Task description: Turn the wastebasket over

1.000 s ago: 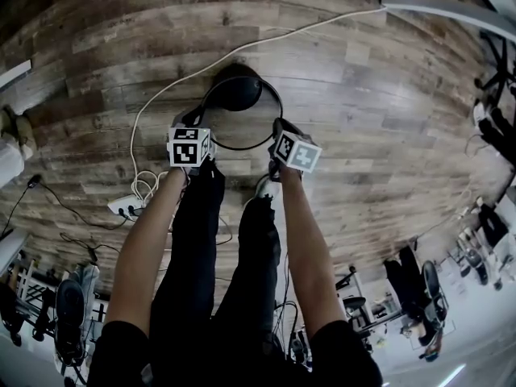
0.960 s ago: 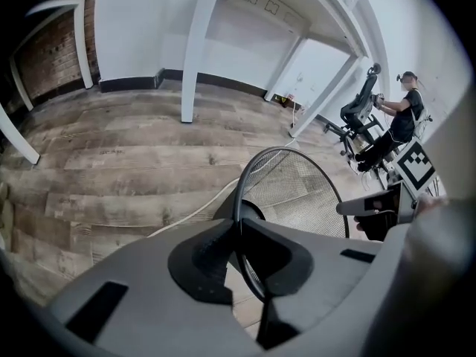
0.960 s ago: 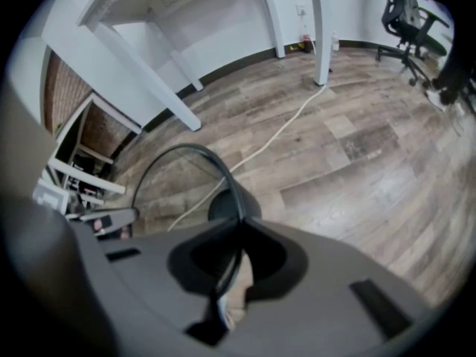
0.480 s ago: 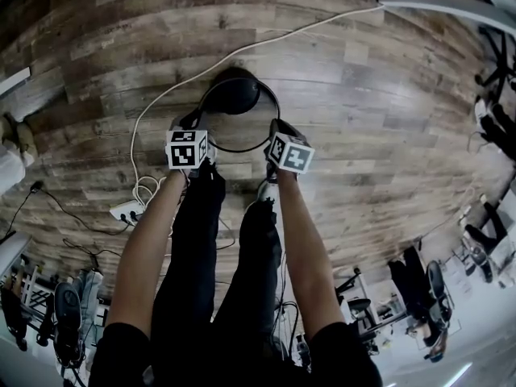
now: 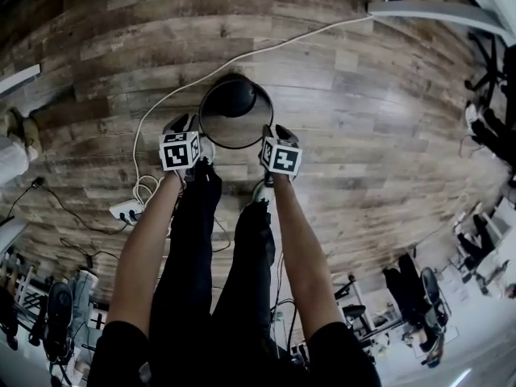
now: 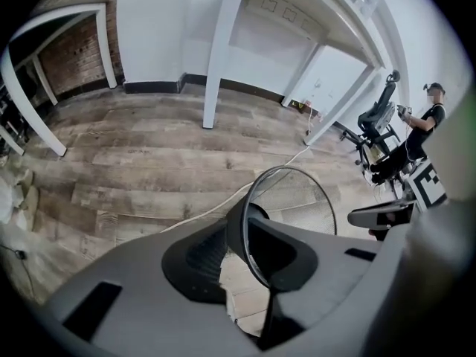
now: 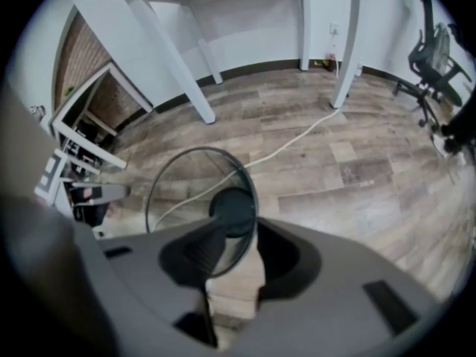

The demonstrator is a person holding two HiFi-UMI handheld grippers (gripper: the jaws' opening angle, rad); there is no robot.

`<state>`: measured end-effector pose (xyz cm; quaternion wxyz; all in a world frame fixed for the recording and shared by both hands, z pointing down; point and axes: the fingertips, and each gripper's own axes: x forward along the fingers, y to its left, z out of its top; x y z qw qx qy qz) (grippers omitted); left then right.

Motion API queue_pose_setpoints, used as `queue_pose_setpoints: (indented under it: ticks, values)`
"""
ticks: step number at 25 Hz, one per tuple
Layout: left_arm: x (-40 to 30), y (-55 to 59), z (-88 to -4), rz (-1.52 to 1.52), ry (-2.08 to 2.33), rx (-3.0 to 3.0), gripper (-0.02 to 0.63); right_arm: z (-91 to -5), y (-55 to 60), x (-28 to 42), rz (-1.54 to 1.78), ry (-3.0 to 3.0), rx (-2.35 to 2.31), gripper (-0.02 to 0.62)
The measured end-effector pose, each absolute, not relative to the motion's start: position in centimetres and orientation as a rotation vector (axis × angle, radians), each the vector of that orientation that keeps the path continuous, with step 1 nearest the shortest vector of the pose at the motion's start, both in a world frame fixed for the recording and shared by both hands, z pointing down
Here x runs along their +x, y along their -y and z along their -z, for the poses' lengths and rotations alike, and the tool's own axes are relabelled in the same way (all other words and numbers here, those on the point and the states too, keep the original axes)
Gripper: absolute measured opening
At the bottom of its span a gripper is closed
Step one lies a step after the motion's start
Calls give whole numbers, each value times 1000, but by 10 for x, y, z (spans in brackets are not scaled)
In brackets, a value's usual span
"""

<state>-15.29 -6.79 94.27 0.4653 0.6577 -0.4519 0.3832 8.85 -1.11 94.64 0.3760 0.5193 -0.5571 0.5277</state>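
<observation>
The wastebasket [image 5: 235, 113] is a dark wire-mesh bin with a thin round rim and a solid dark base. It stands on the wood floor with its mouth up. My left gripper [image 5: 182, 129] is at the rim's left side and my right gripper [image 5: 274, 133] at its right side. In the left gripper view the wastebasket [image 6: 297, 199] has its rim running between the jaws of the left gripper [image 6: 245, 257], with a gap on each side. The right gripper [image 7: 239, 255] likewise straddles the rim of the wastebasket [image 7: 234, 203] without pressing it. Both grippers' jaws have just been opening.
A white cable [image 5: 169, 87] runs across the floor to a power strip [image 5: 127, 210] at the left. White table legs [image 6: 216, 58] stand behind the bin. An office chair [image 7: 435, 50] and a person [image 6: 425, 121] are farther off. My own legs [image 5: 218, 256] are below the bin.
Both grippers have opened off the bin's rim and risen a little, drawing back toward me. The wastebasket stays standing on the floor.
</observation>
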Motion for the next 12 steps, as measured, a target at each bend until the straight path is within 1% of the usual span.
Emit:
queue_pose_setpoints:
  ticks: [1,3,5,6,9,12]
  values:
    - [-154,66,-930,-927,1111,1615,112,-934,11,88,-1349,1434,1332,148]
    - [-154,65,-902,-900,1118,1620,102,-906,15,88,-1363,1454,1362,110]
    - [-153,64,-867,-865,1139,1633,65,-872,16,88,-1393,1473,1400,68]
    - [-153,62,-847,-840,1158,1641,53,-854,13,87,-1416,1480,1415,58]
    - [-154,57,-775,-744,1231,1673,38,-791,4,82,-1481,1520,1460,38]
    - [-154,57,-701,-658,1299,1719,34,-720,10,81,-1481,1611,1508,34]
